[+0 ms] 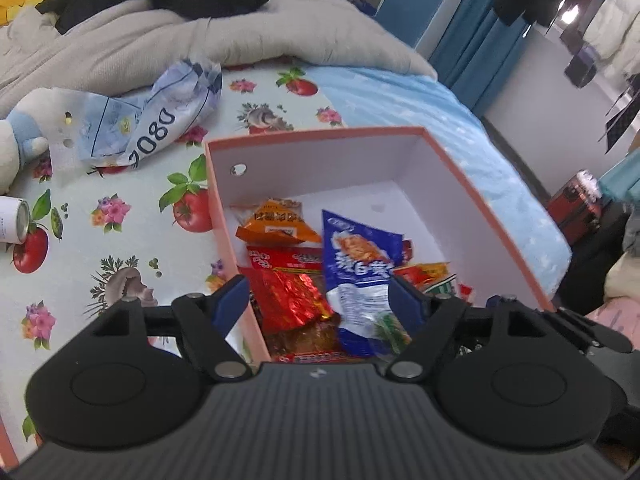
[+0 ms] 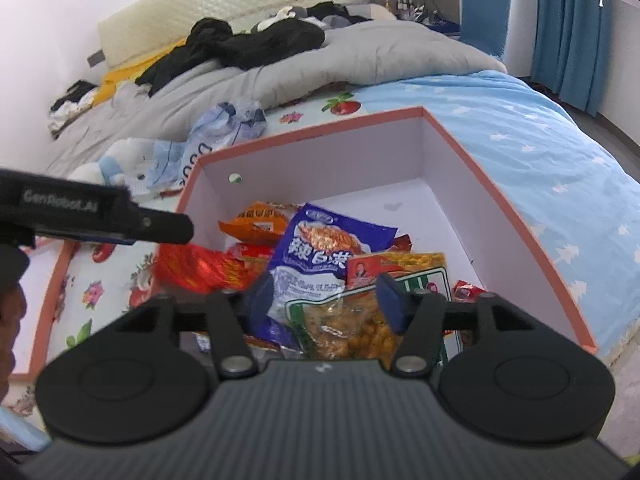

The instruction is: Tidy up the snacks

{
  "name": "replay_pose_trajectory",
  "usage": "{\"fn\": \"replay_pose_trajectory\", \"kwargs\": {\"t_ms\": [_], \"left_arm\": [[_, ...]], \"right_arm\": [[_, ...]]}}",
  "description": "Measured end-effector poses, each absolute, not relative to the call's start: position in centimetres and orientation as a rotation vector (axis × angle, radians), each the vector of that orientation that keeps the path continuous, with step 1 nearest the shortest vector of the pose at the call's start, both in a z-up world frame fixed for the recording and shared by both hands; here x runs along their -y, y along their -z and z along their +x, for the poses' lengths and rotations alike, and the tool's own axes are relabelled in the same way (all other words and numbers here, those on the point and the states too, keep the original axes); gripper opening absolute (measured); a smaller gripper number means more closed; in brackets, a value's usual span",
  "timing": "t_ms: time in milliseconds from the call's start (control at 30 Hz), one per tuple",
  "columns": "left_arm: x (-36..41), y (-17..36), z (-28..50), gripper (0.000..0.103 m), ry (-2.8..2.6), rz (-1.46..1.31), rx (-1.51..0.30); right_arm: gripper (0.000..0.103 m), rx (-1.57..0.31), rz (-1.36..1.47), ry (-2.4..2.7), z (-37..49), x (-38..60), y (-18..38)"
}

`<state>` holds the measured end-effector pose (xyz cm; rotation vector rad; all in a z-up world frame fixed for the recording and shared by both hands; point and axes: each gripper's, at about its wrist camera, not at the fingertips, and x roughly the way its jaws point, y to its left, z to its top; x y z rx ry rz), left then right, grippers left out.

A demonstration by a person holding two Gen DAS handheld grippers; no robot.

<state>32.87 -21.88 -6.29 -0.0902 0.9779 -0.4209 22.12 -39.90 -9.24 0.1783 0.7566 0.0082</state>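
A salmon-rimmed box [image 1: 316,133] [image 2: 304,133] with white walls lies on the flowered cloth. Inside it are an orange packet [image 1: 276,226] [image 2: 256,226], a blue-and-white packet [image 1: 360,264] [image 2: 324,248], a red foil packet [image 1: 296,296] [image 2: 192,264] and a green-edged bag of yellow snacks [image 2: 352,320]. My left gripper [image 1: 318,292] hangs open over the box's near left wall, above the red and blue packets. My right gripper [image 2: 325,292] stands open over the blue packet and the yellow snack bag, pads apart from them. One left finger [image 2: 168,229] shows in the right wrist view.
A crumpled blue-white plastic bag [image 1: 152,116], a plush toy [image 1: 20,140] and a can [image 1: 16,220] lie left of the box. The box lid [image 2: 52,300] sits at the near left. A grey duvet [image 1: 160,40] with black clothes lies behind. The bed's edge drops off right.
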Motion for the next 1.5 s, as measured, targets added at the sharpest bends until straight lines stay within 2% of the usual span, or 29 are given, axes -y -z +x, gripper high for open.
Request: {"fn": "replay_pose_trajectory", "kwargs": {"t_ms": [533, 767, 1067, 1500], "left_arm": [[16.8, -6.6, 21.1, 0.080, 0.442, -0.121, -0.707], [14.5, -10.2, 15.9, 0.080, 0.434, -0.127, -0.609], [12.8, -9.5, 9.9, 0.081, 0.415, -0.114, -0.573], [12.0, -5.1, 7.2, 0.082, 0.380, -0.112, -0.628]], "right_arm": [[0.059, -0.496, 0.202, 0.006, 12.9, 38.2, -3.0], [0.059, -0.390, 0.161, 0.007, 8.6, 36.8, -7.2], [0.059, -0.344, 0.191, 0.019, 3.5, 36.1, -6.3], [0.059, -0.394, 0.161, 0.070, 0.5, 34.8, -2.6]]}}
